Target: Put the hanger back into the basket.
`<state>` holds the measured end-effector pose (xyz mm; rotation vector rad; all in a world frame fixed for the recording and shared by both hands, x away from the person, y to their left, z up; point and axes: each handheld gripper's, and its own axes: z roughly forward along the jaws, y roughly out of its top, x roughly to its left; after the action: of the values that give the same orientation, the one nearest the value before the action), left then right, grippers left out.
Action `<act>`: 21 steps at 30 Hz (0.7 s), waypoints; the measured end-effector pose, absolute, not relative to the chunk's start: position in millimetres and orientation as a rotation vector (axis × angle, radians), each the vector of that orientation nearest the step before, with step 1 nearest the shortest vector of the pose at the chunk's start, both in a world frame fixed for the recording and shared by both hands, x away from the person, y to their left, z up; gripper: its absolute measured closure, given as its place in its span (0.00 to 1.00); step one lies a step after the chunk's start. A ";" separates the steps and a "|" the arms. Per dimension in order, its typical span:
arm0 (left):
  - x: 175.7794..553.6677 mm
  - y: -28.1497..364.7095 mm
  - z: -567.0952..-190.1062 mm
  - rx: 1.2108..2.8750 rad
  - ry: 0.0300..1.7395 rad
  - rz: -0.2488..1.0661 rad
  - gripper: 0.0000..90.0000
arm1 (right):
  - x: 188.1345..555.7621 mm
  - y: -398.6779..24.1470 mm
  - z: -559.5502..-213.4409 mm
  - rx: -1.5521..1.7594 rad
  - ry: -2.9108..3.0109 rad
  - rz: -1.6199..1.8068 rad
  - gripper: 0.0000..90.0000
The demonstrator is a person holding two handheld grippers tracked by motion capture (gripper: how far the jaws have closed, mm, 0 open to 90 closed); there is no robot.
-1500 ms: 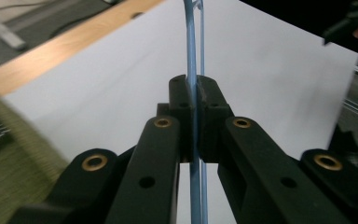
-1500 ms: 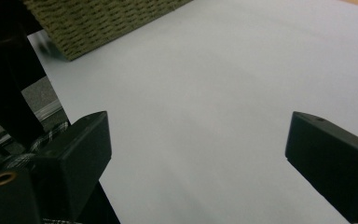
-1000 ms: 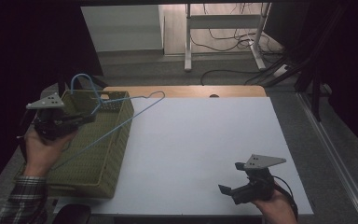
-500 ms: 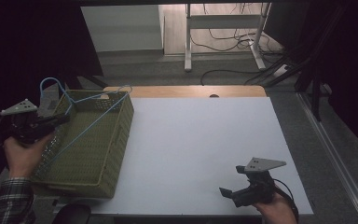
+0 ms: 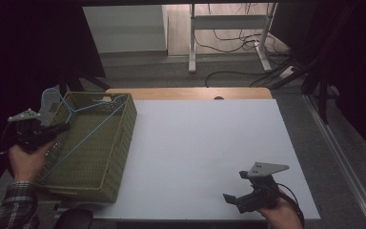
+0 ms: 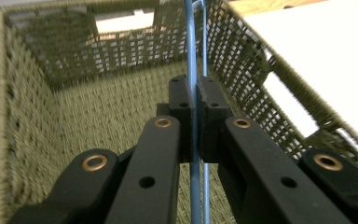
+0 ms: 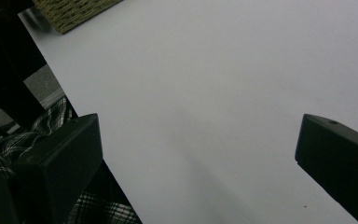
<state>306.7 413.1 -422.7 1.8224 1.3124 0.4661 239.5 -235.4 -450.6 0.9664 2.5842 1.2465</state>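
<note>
A broad white tabletop (image 5: 209,152) fills the frame's middle; at its left edge sits an olive woven rectangular basket (image 5: 119,143). Inside it lies a thin blue wire hanger (image 5: 86,132), pinched tight by the left gripper (image 6: 194,100). The right gripper (image 5: 232,200), lower right, gapes empty. Likely next: lifting the hanger clear of the basket walls.

You have no readable text, label, brand, number or sign on anything in these views.
</note>
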 end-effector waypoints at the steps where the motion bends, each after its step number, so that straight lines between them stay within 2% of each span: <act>1: 308.7 412.5 -426.4 1.823 1.322 0.455 0.97 | 239.6 -235.4 -450.9 0.966 2.587 1.244 0.00; 8: 314.4 416.4 -444.6 1.829 1.379 0.403 0.97 | 239.8 -234.4 -452.8 0.956 2.603 1.228 0.01; 14: 320.1 412.0 -451.4 1.906 1.463 0.466 0.94 | 239.9 -233.9 -453.9 0.955 2.610 1.220 0.01; 15: 320.3 412.0 -450.8 1.898 1.464 0.466 0.86 | 239.6 -234.0 -453.6 0.952 2.610 1.219 0.01; 16: 319.9 412.1 -449.6 1.886 1.463 0.478 0.86 | 239.6 -234.0 -453.6 0.952 2.610 1.219 0.01; 17: 318.9 412.2 -448.1 1.871 1.465 0.496 0.79 | 239.6 -234.2 -453.5 0.952 2.609 1.220 0.01; 19: 317.0 413.2 -445.3 1.855 1.459 0.494 0.61 | 239.8 -234.9 -453.6 0.961 2.607 1.219 0.01; 20: 316.2 413.3 -444.0 1.857 1.461 0.503 0.61 | 239.8 -234.9 -453.6 0.961 2.607 1.219 0.01; 21: 315.3 413.4 -442.7 1.857 1.465 0.509 0.55 | 240.1 -235.2 -453.7 0.959 2.606 1.219 0.01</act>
<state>315.3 413.4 -442.7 1.8567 1.4655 0.5090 240.1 -235.2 -453.7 0.9595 2.6061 1.2190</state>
